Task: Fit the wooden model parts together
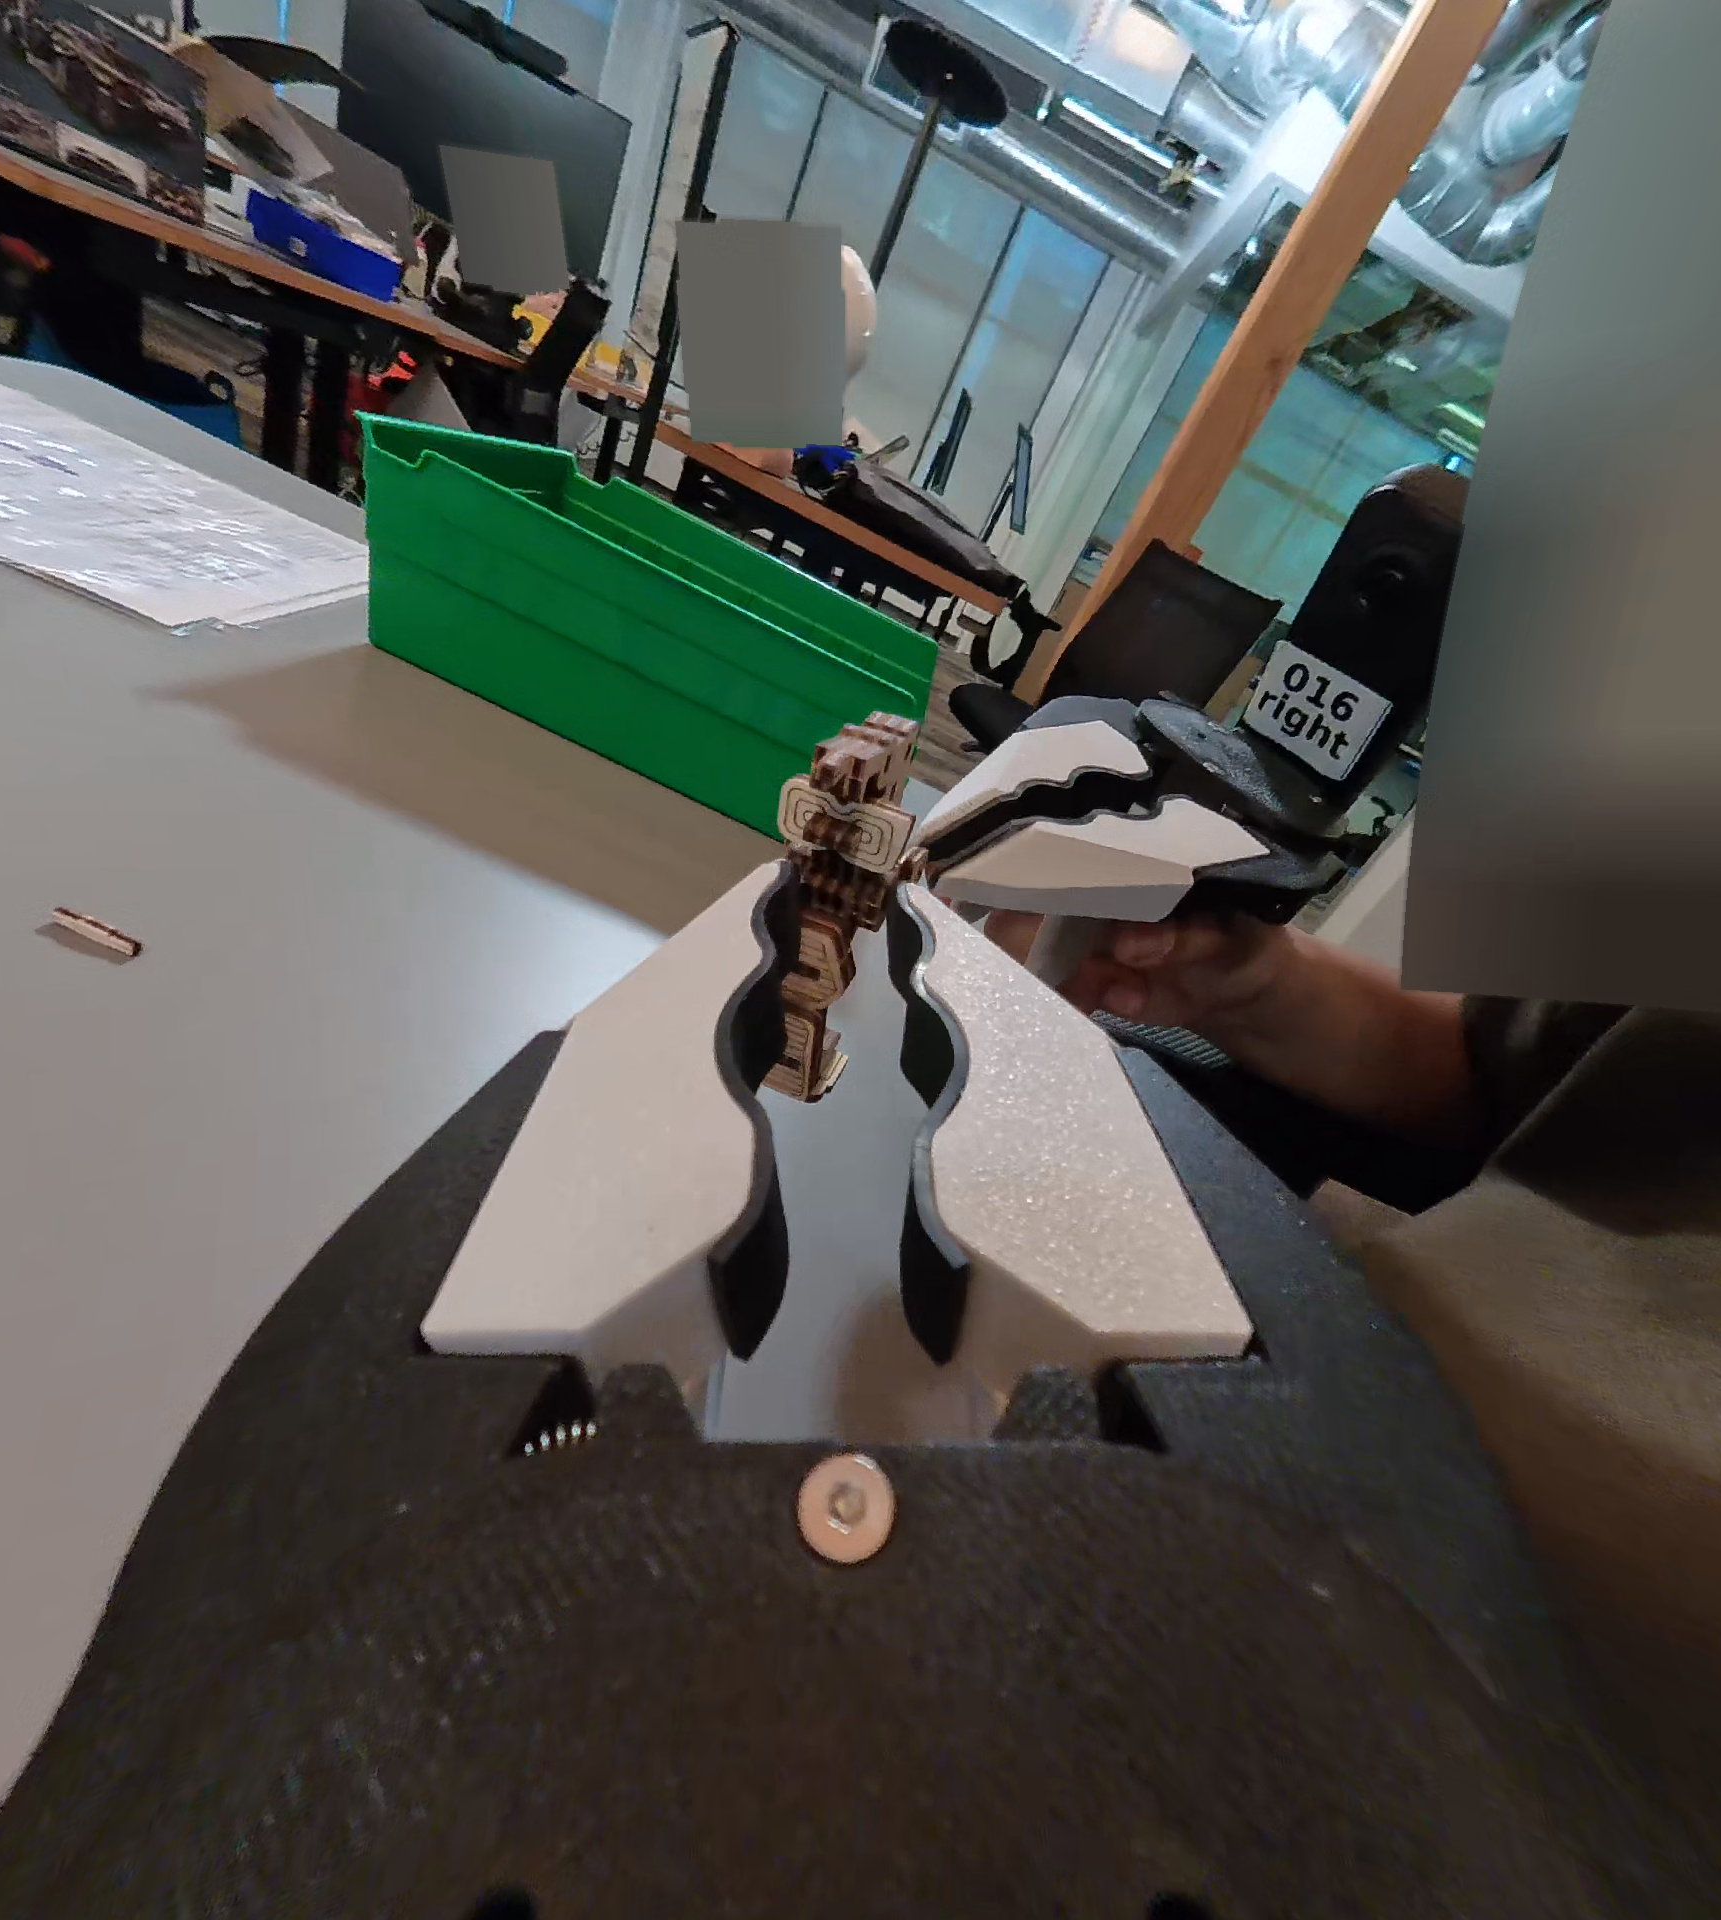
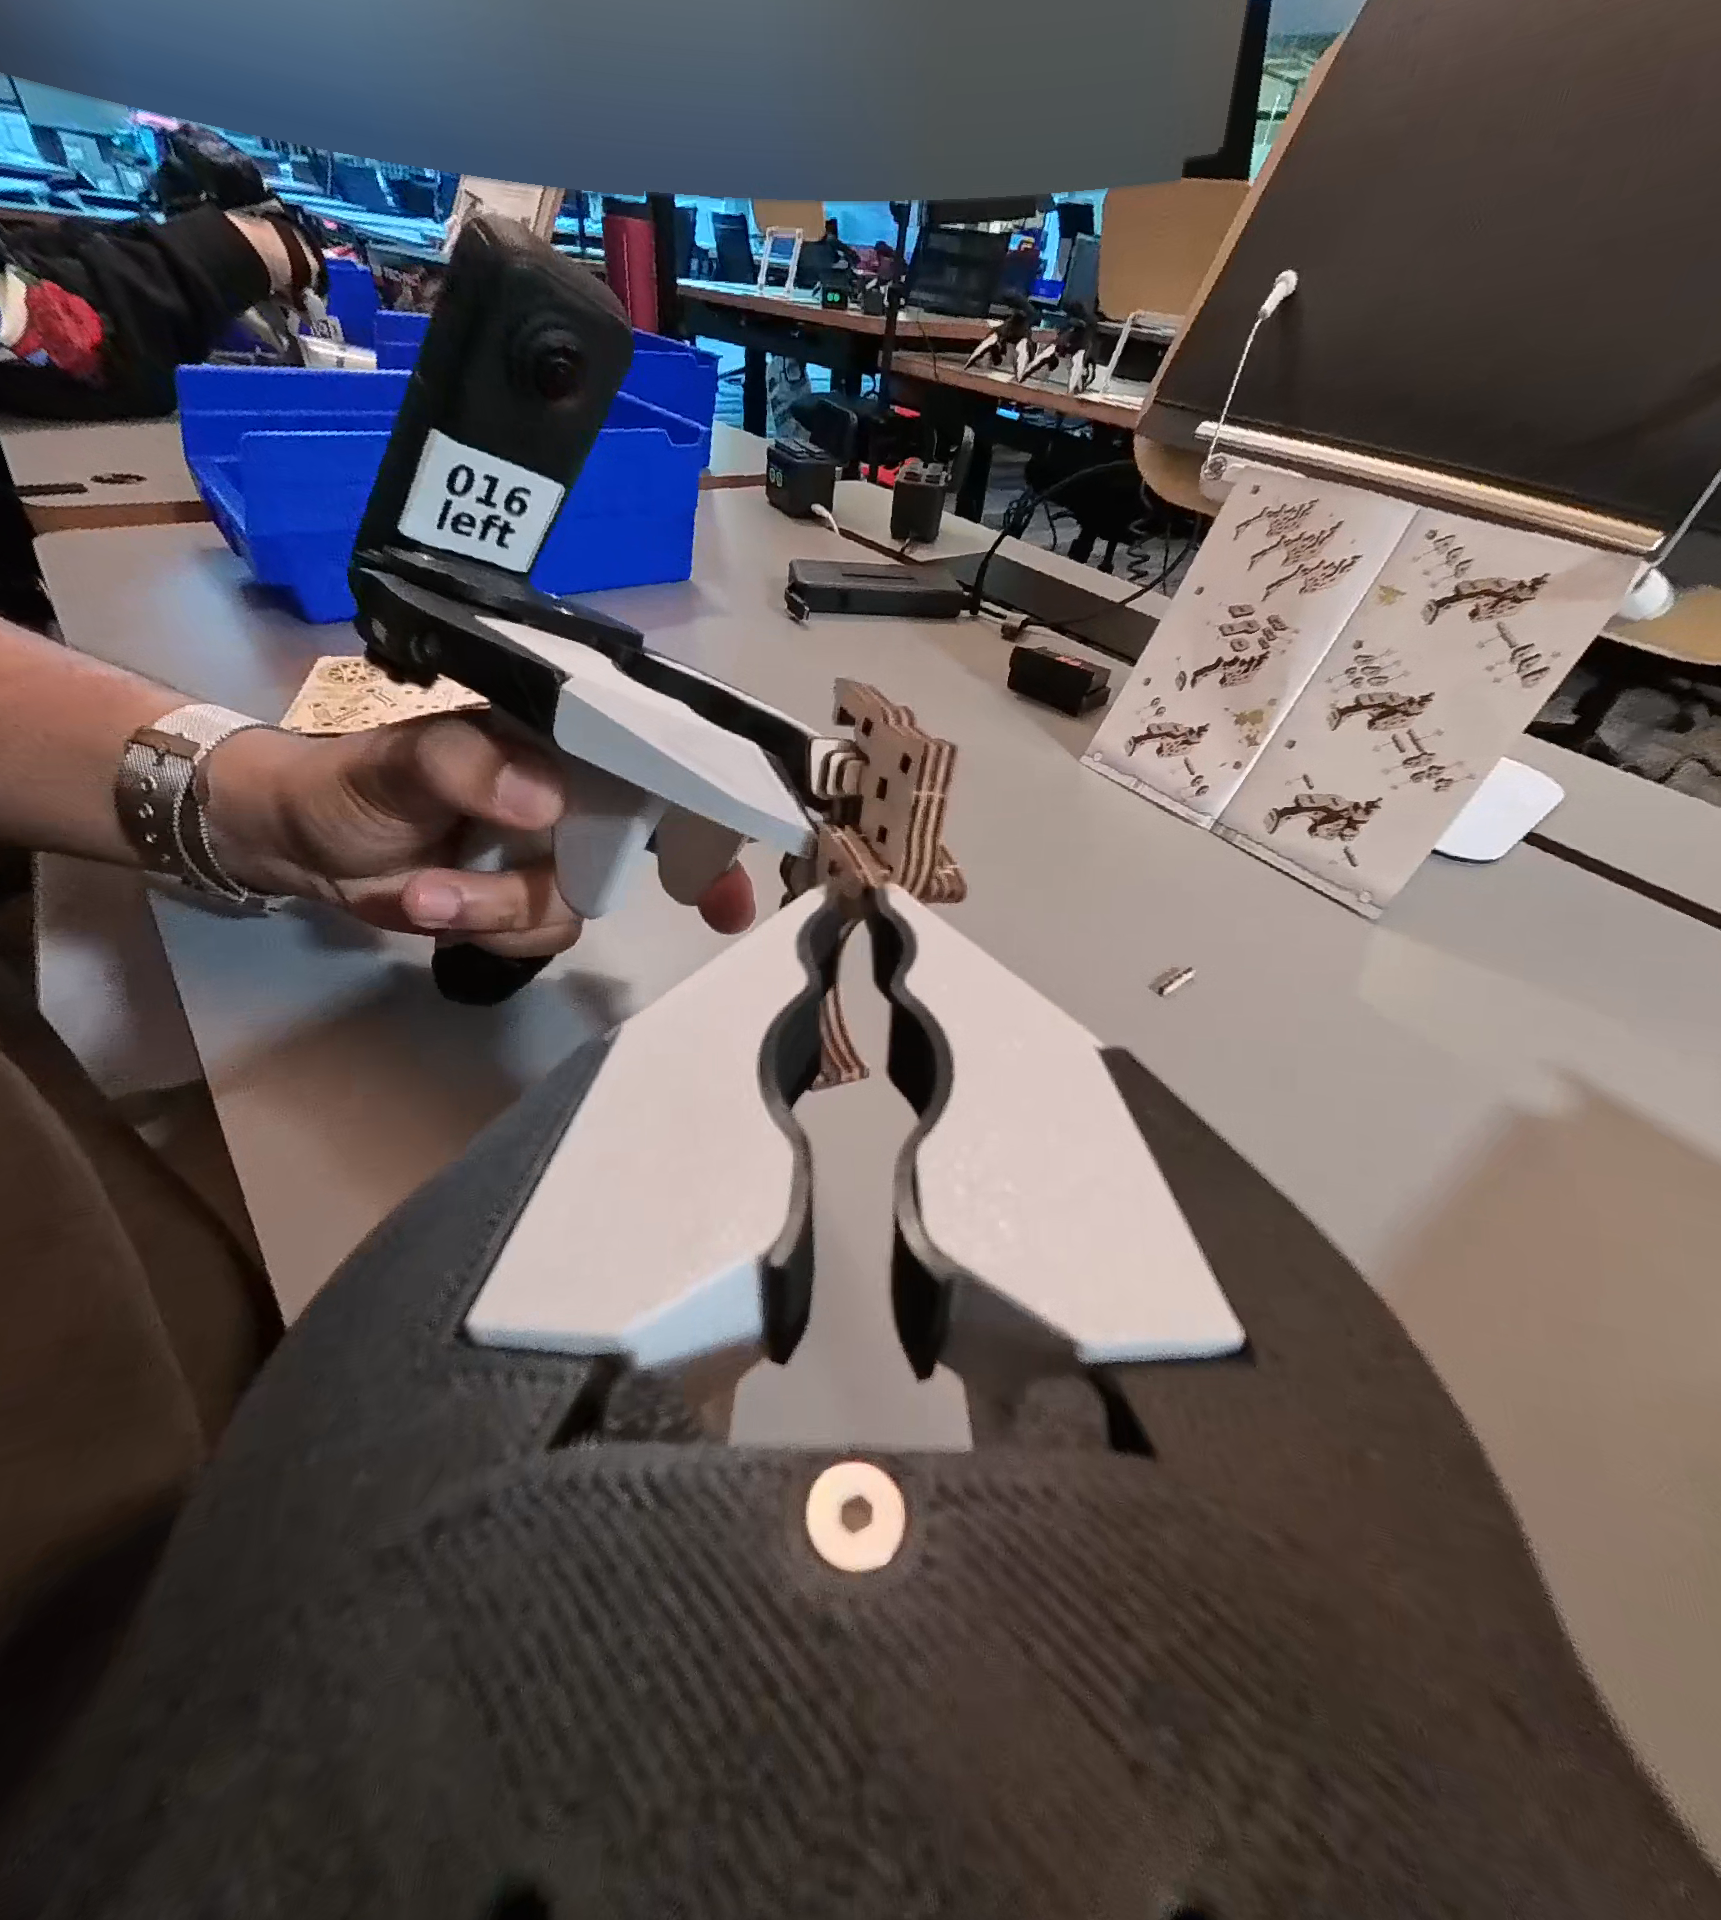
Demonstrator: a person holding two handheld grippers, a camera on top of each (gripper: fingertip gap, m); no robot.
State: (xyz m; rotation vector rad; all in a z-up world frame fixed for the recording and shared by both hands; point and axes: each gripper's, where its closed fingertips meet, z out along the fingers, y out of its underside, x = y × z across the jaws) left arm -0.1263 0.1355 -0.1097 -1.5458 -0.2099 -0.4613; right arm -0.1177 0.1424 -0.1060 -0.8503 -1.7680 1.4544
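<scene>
My left gripper (image 1: pixel 840 883) is shut on a layered wooden model part (image 1: pixel 845 821), which stands up between its fingertips above the grey table (image 1: pixel 212 1091). My right gripper (image 1: pixel 923 862) comes in from the right with its tips against that part's side. In the right wrist view my right gripper (image 2: pixel 851 899) is shut on a thin striped wooden piece (image 2: pixel 840 1034) that hangs down between its fingers. Its tips meet the lower edge of the model part (image 2: pixel 903 790), which the left gripper (image 2: pixel 820 800) holds from the left.
A small loose wooden piece (image 1: pixel 97 930) lies on the table; it also shows in the right wrist view (image 2: pixel 1171 977). A green bin (image 1: pixel 627 613) and papers (image 1: pixel 87 499) sit behind. A blue bin (image 2: pixel 316 488), a wooden parts sheet (image 2: pixel 368 691) and an instruction sheet (image 2: pixel 1355 675) stand farther back. Left and right tips are no more than a few centimetres apart.
</scene>
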